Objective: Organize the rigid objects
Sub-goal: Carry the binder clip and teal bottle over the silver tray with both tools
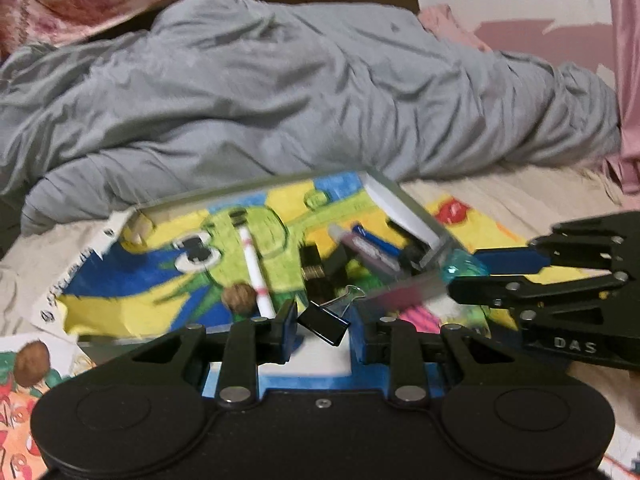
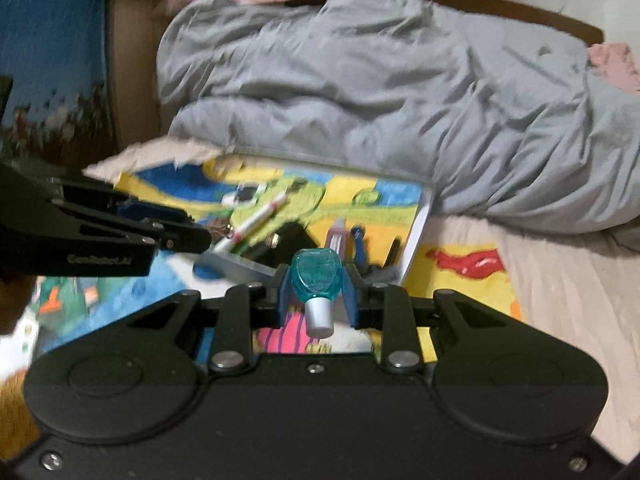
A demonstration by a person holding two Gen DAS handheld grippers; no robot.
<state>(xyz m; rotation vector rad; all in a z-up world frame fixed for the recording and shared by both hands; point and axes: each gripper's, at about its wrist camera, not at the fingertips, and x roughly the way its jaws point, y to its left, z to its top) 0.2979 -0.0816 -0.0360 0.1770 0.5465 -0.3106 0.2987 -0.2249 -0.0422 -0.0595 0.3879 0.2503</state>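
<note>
pinching a black binder clip (image 1: pixel 323 323), left gripper (image 1: pixel 323 326) nears the tray (image 1: pixel 404 204); right gripper (image 2: pixel 317 294) clamps a teal bottle (image 2: pixel 318 274).

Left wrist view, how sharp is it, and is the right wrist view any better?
Left wrist view: motion-smeared, worst on the teal bottle in the right gripper; the binder clip in the left gripper stays readable. Right wrist view: bottle crisper, box and drawings soft. Both show fisheye bending and dim indoor light.
</note>
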